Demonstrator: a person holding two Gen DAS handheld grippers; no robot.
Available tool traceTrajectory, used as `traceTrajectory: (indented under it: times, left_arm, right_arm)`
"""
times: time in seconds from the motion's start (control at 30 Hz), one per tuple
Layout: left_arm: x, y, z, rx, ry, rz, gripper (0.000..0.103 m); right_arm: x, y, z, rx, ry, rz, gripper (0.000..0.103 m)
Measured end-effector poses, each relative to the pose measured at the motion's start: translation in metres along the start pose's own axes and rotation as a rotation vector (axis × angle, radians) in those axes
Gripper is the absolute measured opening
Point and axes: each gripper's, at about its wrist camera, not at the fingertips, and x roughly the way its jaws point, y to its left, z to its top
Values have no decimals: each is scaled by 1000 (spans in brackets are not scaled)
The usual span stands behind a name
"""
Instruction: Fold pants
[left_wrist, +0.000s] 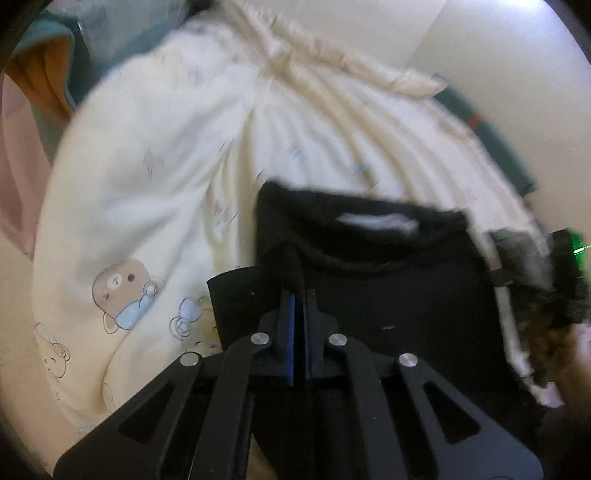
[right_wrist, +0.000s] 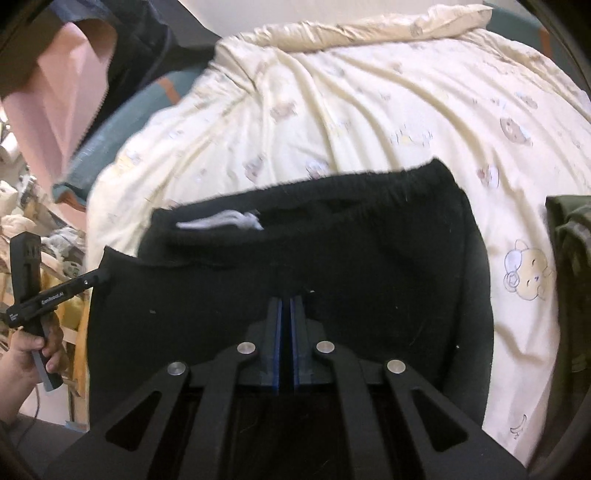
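Left gripper and right gripper each pinch black pants fabric; waistband ahead of fingertips. Lift evenly, keep edge taut over bear-print quilt.

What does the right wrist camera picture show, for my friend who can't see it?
The right claw is shut on black pants, pinching the cloth near its waistband. The pants lie on a cream blanket with cartoon bears. At the far left, a hand holds the left claw, which also touches the pants.
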Motion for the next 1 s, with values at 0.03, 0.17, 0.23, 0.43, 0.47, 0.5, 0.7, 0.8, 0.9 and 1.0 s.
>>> traceTrajectory:
  times: [0.03,0.17,0.23,0.43,0.47,0.5,0.7,0.8,0.9,1.0]
  left_arm:
    - [-9,-2,3,4,-26,-26,2]
    - [-41,-6,13,4,-130,-64,1]
    - [-50,-6,21,-20,-173,-64,1]
    - [-49,-14,51,-17,-215,-54,0]
    - [-41,-13,56,-23,-199,-41,0]
    - [-31,-12,63,-16,-187,-9,0]
    - [33,2,90,16,-94,111,0]
    - [63,11,94,12,-14,185,1]
    - [83,20,89,14,48,257,5]
    - [101,28,88,-15,129,292,9]
  right_arm:
    - [-6,1,1,-4,-19,13,3]
    - [-33,6,5,-12,-81,50,3]
    - [-46,10,10,-7,-115,70,3]
    - [-73,1,40,29,-210,55,2]
    - [-67,-4,49,42,-202,46,2]
    - [-60,-6,56,49,-187,42,2]
    - [18,-11,87,-21,-86,-65,2]
    - [63,-21,92,-25,-22,-117,2]
    - [94,-31,89,-11,44,-132,3]
    - [111,-38,85,29,87,-150,13]
